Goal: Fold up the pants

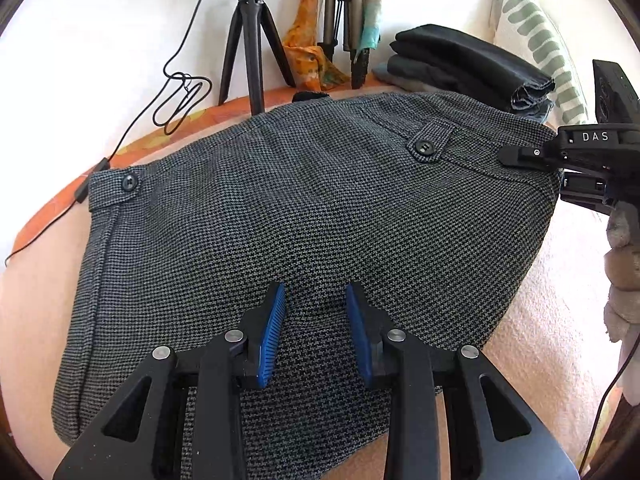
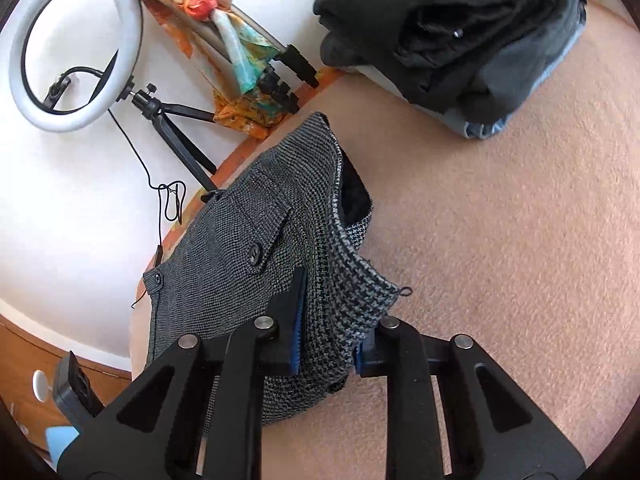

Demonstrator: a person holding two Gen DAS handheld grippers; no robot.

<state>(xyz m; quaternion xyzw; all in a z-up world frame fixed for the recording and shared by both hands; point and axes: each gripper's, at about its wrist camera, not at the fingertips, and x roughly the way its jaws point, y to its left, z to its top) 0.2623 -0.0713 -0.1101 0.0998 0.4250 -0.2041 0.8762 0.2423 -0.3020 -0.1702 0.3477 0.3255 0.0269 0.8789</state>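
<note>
Grey houndstooth pants (image 1: 320, 208) lie folded on a pink blanket (image 1: 540, 280), with their buttoned waistband along the far edge. My left gripper (image 1: 316, 308) is at the near edge of the pants. Its blue pads (image 1: 276, 320) stand a little apart, with a thick fold of the cloth rising between them. At the far right corner of the waistband, my right gripper (image 1: 516, 156) is pinching the cloth. In the right wrist view that gripper (image 2: 332, 320) is shut on the edge of the pants (image 2: 240, 248), which drapes over and hides its right pad.
A stack of folded dark clothes (image 1: 468, 64) lies behind the pants on the right, beside a green-patterned pillow (image 1: 532, 40). A black tripod (image 1: 250, 40) with a ring light (image 2: 76, 48), a looped cable (image 1: 180, 96) and a scarf-draped stand (image 1: 312, 52) are against the white wall.
</note>
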